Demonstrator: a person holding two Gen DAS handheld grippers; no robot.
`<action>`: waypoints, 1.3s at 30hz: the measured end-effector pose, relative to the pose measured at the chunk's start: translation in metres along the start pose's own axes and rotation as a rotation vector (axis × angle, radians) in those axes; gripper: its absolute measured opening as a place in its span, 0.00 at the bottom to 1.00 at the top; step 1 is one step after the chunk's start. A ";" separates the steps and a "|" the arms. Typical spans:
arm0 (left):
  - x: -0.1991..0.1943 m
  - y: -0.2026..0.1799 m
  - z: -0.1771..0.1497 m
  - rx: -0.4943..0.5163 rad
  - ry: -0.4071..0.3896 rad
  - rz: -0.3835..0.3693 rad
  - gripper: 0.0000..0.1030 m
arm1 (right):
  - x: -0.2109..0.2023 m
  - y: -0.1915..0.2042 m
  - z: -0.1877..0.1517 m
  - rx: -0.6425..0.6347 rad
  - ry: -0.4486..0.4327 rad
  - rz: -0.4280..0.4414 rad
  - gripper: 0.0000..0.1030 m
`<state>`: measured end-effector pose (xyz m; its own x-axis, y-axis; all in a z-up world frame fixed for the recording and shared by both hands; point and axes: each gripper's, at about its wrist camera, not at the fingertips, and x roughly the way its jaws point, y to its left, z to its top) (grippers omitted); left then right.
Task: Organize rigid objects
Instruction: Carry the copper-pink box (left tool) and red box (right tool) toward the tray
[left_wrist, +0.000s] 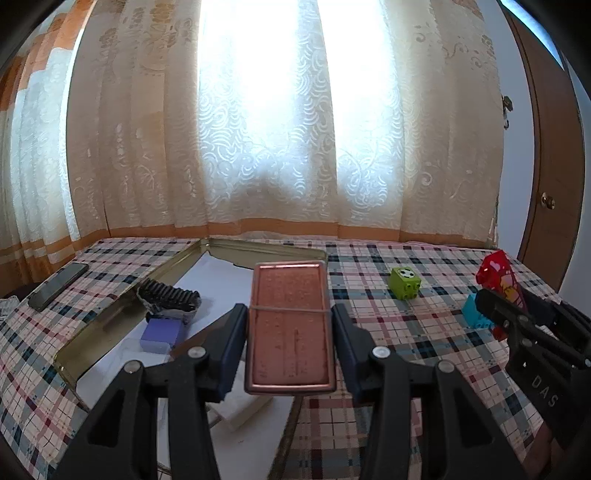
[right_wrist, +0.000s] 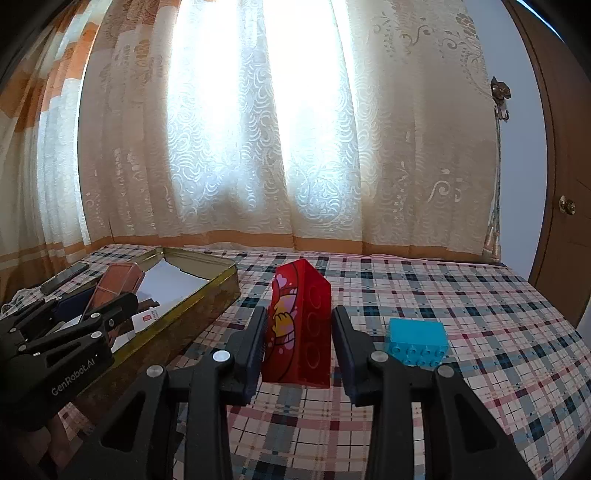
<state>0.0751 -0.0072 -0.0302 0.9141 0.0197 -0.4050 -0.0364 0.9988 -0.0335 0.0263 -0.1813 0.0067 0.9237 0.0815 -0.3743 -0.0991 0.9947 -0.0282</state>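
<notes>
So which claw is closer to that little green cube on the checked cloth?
Left. The left claw, clamped on a pink tin, sits just left of the green cube. The right claw, gripping a red block, is farther off to the cube's right.

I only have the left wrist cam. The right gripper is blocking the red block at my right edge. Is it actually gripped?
Observer: Yes. The right wrist view shows the right gripper with a pad against each side of the red block.
Operator: Is the blue brick touching the red one?
Observer: No. The blue brick lies on the cloth apart from it, outside the gripper's right finger, with its studs facing the camera.
Operator: Is my pink case over the tin?
Observer: From that side, the pink case angles upward out of the left gripper. Its far end is above the tin and its white lining.
</notes>
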 end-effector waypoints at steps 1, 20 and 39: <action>0.000 0.001 0.000 -0.001 0.000 0.001 0.44 | 0.000 0.001 0.000 0.000 0.000 0.002 0.37; -0.012 0.020 -0.003 -0.012 -0.029 0.029 0.44 | 0.003 0.032 0.000 -0.039 0.004 0.058 0.37; -0.018 0.042 -0.005 -0.041 -0.038 0.033 0.44 | 0.006 0.058 0.000 -0.076 0.021 0.113 0.37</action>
<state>0.0551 0.0346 -0.0289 0.9269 0.0546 -0.3714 -0.0819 0.9949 -0.0582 0.0261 -0.1232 0.0029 0.8970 0.1908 -0.3986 -0.2309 0.9714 -0.0546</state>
